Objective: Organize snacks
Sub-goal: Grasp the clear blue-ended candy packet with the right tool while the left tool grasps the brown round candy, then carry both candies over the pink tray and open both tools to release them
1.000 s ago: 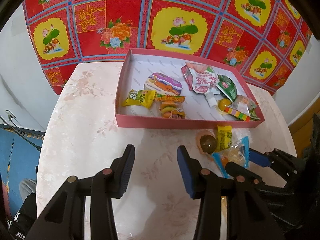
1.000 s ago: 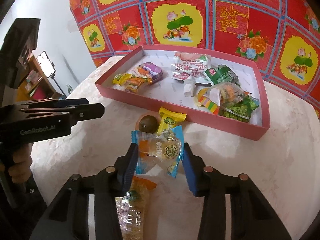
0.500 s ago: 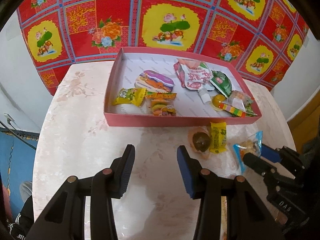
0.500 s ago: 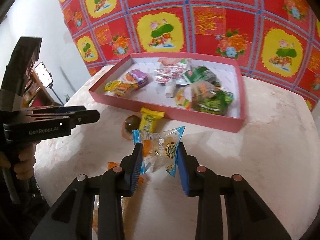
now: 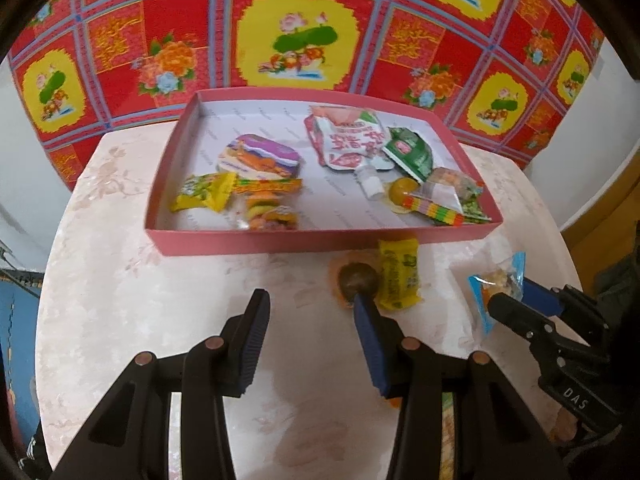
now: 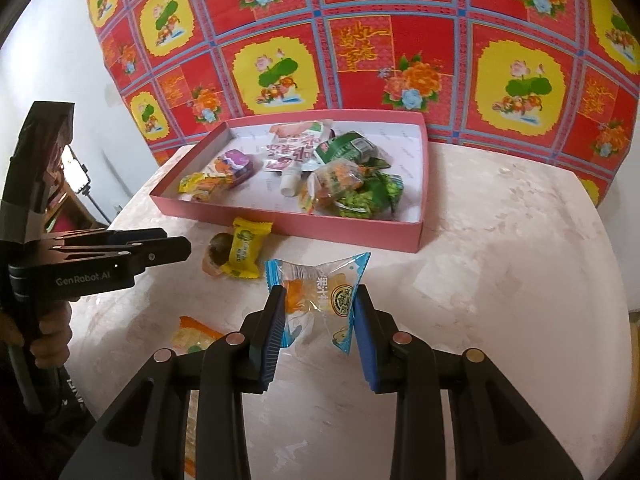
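A clear candy bag with blue ends sits squeezed between the two blue pads of the right hand-held gripper. The pads press on both its sides, and it is held up above the bench. From the left camera the same bag pokes out past the tip of the right hand-held gripper, near the right edge of the bench.

Just in front of the bag lie a yellow candy pack and a round brown snack, touching each other. Both rest on the bench right beside the near wall of the pink tray. An orange packet lies on the bench near the left pad.

Inside the tray are many snacks: a white and red pouch, a green bag, a purple pack and small yellow ones.

The left hand-held gripper has its pads wide apart and holds nothing. It hangs over the bench, with its right pad tip close by the brown snack.

Behind the bench hangs a red and yellow flower cloth.
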A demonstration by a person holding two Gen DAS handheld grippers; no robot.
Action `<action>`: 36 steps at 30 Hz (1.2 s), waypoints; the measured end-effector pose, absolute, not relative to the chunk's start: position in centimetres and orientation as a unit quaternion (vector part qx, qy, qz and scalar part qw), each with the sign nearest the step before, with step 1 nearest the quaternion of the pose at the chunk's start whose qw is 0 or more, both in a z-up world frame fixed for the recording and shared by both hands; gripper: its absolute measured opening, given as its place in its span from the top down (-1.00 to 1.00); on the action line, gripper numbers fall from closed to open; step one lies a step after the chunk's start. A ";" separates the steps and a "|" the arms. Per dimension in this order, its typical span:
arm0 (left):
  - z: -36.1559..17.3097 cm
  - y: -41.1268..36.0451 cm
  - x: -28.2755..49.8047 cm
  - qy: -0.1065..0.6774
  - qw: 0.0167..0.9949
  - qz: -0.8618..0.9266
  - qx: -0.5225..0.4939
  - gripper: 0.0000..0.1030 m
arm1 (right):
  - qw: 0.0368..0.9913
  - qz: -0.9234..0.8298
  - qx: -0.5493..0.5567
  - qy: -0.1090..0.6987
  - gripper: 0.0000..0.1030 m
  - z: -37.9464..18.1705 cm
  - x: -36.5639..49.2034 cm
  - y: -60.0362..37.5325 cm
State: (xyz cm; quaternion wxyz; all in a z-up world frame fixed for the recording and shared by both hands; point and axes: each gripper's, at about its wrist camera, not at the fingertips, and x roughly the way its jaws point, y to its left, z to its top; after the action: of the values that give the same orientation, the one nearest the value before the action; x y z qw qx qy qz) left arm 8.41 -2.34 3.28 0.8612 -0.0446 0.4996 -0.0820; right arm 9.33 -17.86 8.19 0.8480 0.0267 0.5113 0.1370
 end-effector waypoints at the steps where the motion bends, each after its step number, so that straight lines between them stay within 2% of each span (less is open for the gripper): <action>1: 3.2 -2.6 8.5 0.499 0.862 -0.083 -0.041 0.10 | 0.848 0.135 0.027 0.511 0.34 8.2 9.3 -18.0; 12: 2.1 -5.2 9.4 0.495 0.864 -0.095 0.009 0.11 | 0.851 0.122 0.041 0.508 0.34 8.1 9.1 -19.2; 15: 1.7 -5.7 9.6 0.493 0.865 -0.098 0.019 0.17 | 0.853 0.119 0.043 0.507 0.34 8.2 9.0 -19.4; 18: 1.7 -6.1 9.6 0.483 0.869 -0.100 0.031 0.37 | 0.854 0.116 0.045 0.506 0.34 8.3 9.0 -19.6; 26: 2.2 -5.5 9.0 0.488 0.866 -0.113 0.021 0.38 | 0.857 0.107 0.049 0.501 0.34 8.7 9.1 -20.2; 36: 5.9 -4.3 8.9 0.450 0.886 -0.115 0.007 0.38 | 0.867 0.099 0.039 0.487 0.34 10.1 10.0 -20.8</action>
State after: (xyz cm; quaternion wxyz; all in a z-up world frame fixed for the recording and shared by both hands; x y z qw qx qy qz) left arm 8.89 -4.31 5.86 0.8857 0.0070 0.4499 -0.1145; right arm 9.96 -20.78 10.12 0.8671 0.0387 0.4867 0.0988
